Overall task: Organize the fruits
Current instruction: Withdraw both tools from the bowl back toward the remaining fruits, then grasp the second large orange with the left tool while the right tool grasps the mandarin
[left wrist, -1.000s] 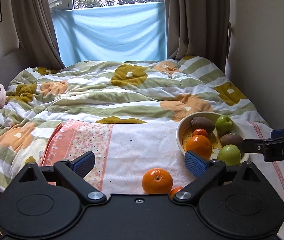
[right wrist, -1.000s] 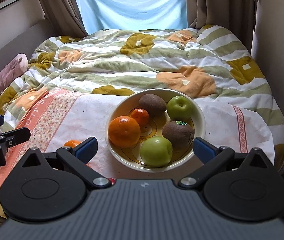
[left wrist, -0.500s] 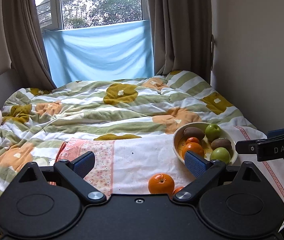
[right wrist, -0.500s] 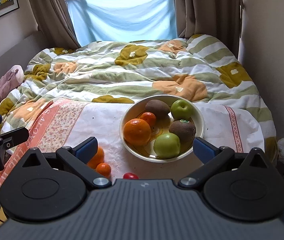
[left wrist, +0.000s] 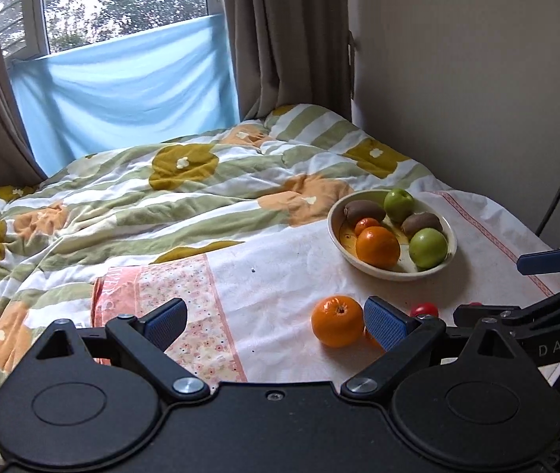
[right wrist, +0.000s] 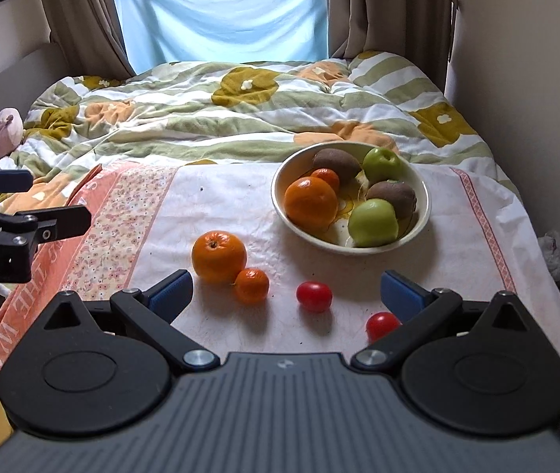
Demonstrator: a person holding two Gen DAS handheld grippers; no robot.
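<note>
Two claws, left (left wrist: 276, 325) and right (right wrist: 287, 289), I hold spread apart and empty over the bed (right wrist: 216, 197); orange (right wrist: 219, 256), mandarin (right wrist: 252, 285), two tomatoes (right wrist: 314, 295) lie outside the bowl (right wrist: 423, 207).

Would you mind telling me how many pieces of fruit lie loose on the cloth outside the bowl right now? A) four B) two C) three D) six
A: the right wrist view shows a large orange, a small orange and two tomatoes on the cloth, all outside the bowl.
</note>
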